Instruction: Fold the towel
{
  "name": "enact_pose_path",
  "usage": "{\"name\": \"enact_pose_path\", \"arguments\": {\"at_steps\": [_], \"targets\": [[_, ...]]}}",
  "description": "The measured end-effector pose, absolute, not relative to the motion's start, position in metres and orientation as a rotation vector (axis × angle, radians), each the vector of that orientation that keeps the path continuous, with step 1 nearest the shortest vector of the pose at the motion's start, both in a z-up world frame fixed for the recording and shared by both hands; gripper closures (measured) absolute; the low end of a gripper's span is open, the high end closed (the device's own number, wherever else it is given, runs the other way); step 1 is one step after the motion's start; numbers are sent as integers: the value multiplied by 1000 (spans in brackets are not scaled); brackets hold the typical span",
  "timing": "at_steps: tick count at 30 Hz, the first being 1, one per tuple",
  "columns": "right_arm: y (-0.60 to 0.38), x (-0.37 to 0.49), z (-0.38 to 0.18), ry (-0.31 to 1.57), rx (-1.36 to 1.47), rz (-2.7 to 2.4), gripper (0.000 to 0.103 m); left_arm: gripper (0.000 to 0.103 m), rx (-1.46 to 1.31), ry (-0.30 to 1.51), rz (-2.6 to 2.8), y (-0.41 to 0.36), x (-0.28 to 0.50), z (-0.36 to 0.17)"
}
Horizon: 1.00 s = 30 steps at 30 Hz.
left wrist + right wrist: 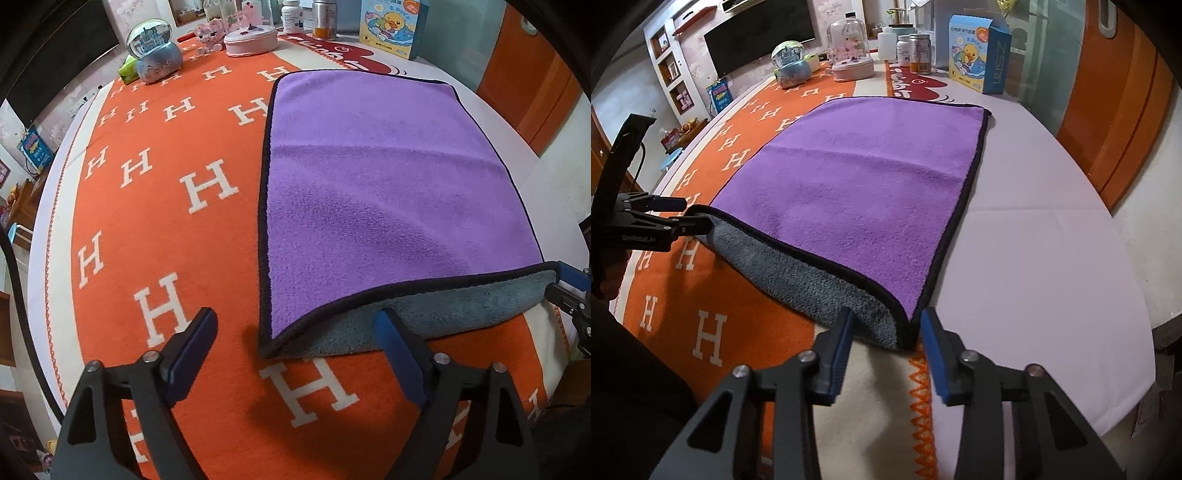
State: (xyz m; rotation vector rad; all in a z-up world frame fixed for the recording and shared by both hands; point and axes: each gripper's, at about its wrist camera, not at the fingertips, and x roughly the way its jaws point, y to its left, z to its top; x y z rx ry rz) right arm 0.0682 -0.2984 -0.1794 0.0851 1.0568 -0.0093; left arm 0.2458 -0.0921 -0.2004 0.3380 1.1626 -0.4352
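Left gripper (295, 343) open; towel (388, 177) corner lifted, underside half-hidden.

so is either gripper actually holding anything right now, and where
Nothing is clamped: the left gripper and right gripper are both open, each straddling a near corner of the towel.

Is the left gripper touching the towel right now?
Touching. The right wrist view shows the left gripper with its tips meeting the raised near corner of the towel, and no gap shows between them.
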Motion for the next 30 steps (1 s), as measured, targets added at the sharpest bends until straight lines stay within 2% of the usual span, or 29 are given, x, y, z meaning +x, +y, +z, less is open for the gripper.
{"name": "enact_pose_path", "arguments": {"at_steps": [6,7,8,10,16,22,30], "targets": [[-298,70,-180,1059,88,-7,83,37,318,1176,-464,-94,243,-201],[-298,69,-180,1059,92,-7,88,43,312,1181,-470,-94,242,-201],[-299,69,-180,1059,93,-9,90,49,307,1184,-477,-95,241,-201],[-299,68,-180,1060,95,-16,90,52,310,1183,-477,-95,238,-200],[-298,66,-180,1066,98,-28,96,87,302,1192,-489,-91,237,-200],[-300,65,-180,1071,114,-39,98,93,294,1191,-491,-87,240,-200],[-302,68,-173,1057,105,-46,98,95,288,1181,-470,-85,245,-193]]}}
